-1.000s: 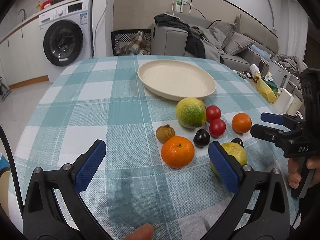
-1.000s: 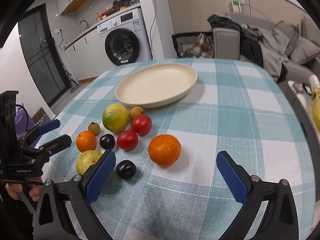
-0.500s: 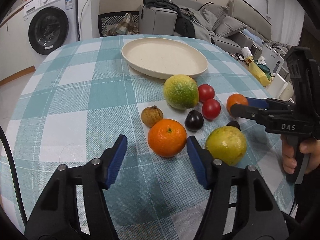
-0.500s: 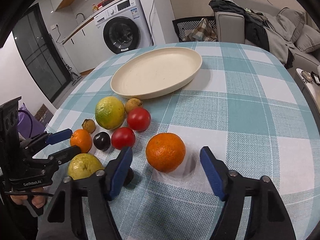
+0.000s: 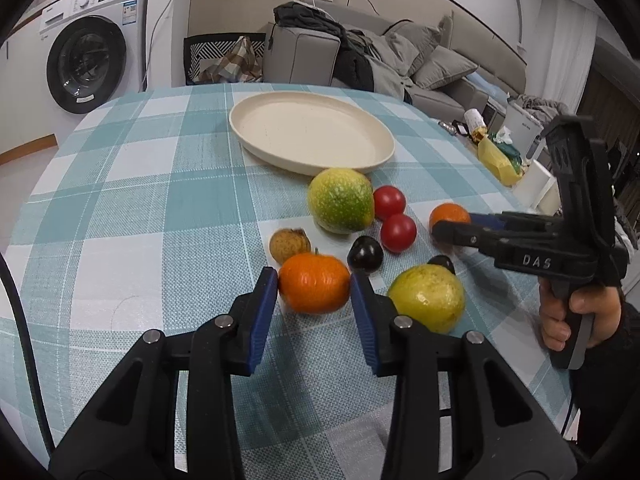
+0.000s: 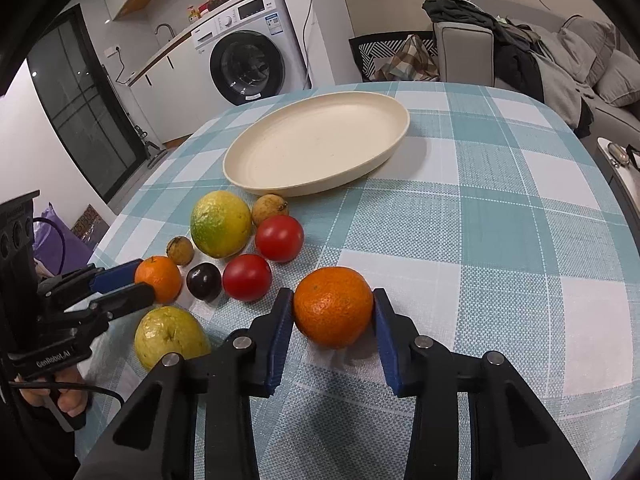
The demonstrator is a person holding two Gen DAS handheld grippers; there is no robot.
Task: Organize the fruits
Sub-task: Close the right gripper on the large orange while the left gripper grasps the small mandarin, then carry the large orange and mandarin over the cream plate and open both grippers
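Note:
My left gripper (image 5: 314,282) is shut on a small orange (image 5: 314,283) on the checked tablecloth. My right gripper (image 6: 333,307) is shut on a larger orange (image 6: 333,306), also on the cloth. An empty cream plate (image 5: 310,132) lies beyond the fruit and shows in the right wrist view too (image 6: 316,142). Between the grippers lie a green-yellow citrus (image 5: 341,201), two red tomatoes (image 6: 279,238) (image 6: 247,277), a dark plum (image 6: 203,281), a yellow guava (image 5: 427,302) and small brown fruits (image 5: 289,243).
The round table's right edge (image 6: 624,216) drops off toward a sofa (image 5: 424,64). A washing machine (image 5: 94,42) stands far left. A side table with a yellow bag (image 5: 498,158) stands to the right of the table.
Both grippers have moved forward and closed: the left one onto the small orange, the right one onto the larger orange. A second ago both stood wide open.

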